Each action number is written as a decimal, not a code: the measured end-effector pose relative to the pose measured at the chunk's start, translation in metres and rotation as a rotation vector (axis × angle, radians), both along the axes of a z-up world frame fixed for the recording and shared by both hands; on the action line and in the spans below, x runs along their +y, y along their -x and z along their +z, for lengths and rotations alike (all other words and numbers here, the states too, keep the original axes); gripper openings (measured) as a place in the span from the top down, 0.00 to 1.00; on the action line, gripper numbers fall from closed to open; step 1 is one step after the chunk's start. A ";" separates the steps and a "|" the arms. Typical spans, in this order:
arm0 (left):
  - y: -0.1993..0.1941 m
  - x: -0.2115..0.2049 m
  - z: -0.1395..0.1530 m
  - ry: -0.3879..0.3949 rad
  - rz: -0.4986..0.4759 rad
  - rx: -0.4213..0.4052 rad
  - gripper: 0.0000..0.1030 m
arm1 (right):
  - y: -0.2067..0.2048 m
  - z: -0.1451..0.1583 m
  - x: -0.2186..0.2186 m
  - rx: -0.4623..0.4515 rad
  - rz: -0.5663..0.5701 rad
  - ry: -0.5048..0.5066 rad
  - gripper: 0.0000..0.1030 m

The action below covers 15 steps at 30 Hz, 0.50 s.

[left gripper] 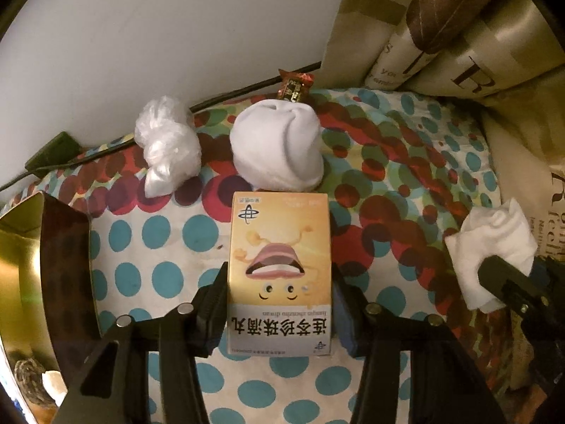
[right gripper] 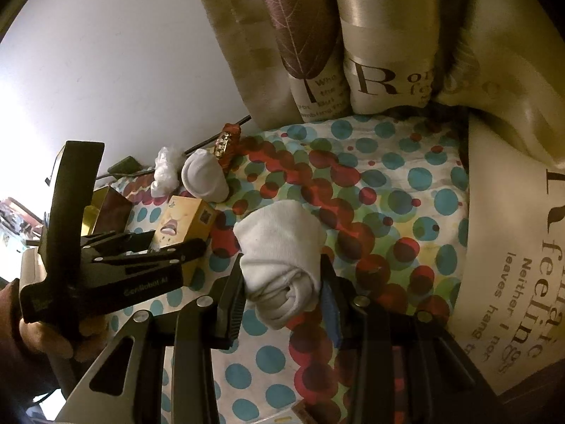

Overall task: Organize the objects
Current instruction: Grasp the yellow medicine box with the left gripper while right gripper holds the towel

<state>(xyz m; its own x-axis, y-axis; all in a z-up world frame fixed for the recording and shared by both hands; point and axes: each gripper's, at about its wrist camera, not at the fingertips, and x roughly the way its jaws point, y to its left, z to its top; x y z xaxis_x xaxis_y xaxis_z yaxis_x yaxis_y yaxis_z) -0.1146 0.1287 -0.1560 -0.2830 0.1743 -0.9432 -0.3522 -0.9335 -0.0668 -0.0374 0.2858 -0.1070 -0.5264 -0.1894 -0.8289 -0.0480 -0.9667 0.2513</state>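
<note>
My left gripper (left gripper: 279,304) clamps the light, crushable medicine box (left gripper: 280,272) by its sides; my right gripper (right gripper: 282,282) squeezes a soft rolled sock (right gripper: 282,251) beside it.

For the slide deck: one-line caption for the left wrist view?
Left gripper closed on a yellow medicine box over the polka-dot bedsheet, rolled white sock just beyond.

Left gripper (left gripper: 279,304) is pointing steeply down, jaws pressing on both sides of a box (left gripper: 280,268). Right gripper (right gripper: 282,282) is angling down, jaws clamping a rolled sock (right gripper: 282,247). A hand (right gripper: 60,339) is gripping the left gripper's handle, seen in the right wrist view.
</note>
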 end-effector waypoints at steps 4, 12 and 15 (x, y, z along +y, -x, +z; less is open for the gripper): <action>-0.007 -0.004 0.009 -0.013 -0.016 0.028 0.50 | -0.001 -0.001 0.000 0.000 0.000 0.002 0.65; -0.022 -0.023 0.040 -0.035 0.022 0.068 0.50 | -0.001 0.006 -0.011 0.007 0.011 0.001 0.65; -0.024 -0.038 0.054 -0.041 0.072 0.094 0.50 | 0.000 0.007 -0.015 0.009 0.021 0.000 0.65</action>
